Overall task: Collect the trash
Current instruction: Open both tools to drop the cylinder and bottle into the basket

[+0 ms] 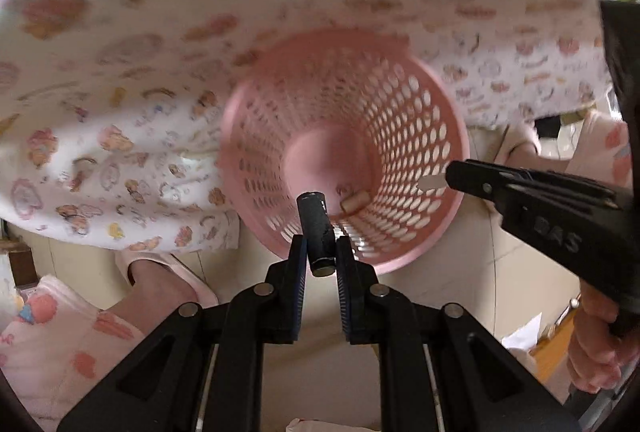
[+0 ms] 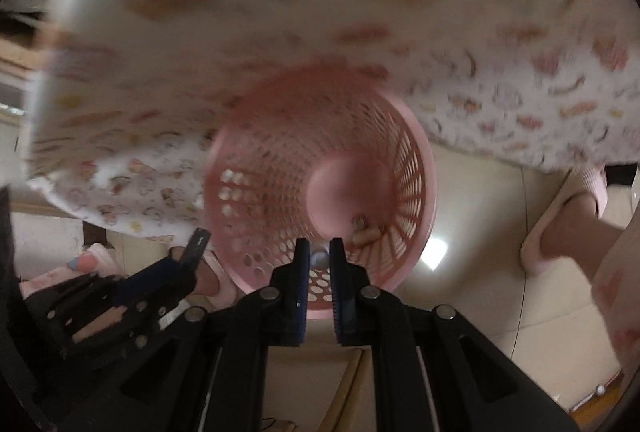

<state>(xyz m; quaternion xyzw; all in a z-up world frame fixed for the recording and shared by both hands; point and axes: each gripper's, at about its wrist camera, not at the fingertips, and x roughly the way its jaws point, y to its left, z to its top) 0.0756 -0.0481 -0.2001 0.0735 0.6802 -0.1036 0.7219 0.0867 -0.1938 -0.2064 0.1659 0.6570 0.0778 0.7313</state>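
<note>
Pink basket [image 1: 400, 80], beige tiled floor [image 1: 460, 272]

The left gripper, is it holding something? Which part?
Yes. The left gripper pinches a dark cylindrical battery near its lower end, above the pink perforated plastic basket. The right gripper holds nothing visible.

Pink basket [image 1: 436, 136] mouth gapes unblocked below; patterned cloth [image 1: 120, 136] crowds its far rim.
</note>
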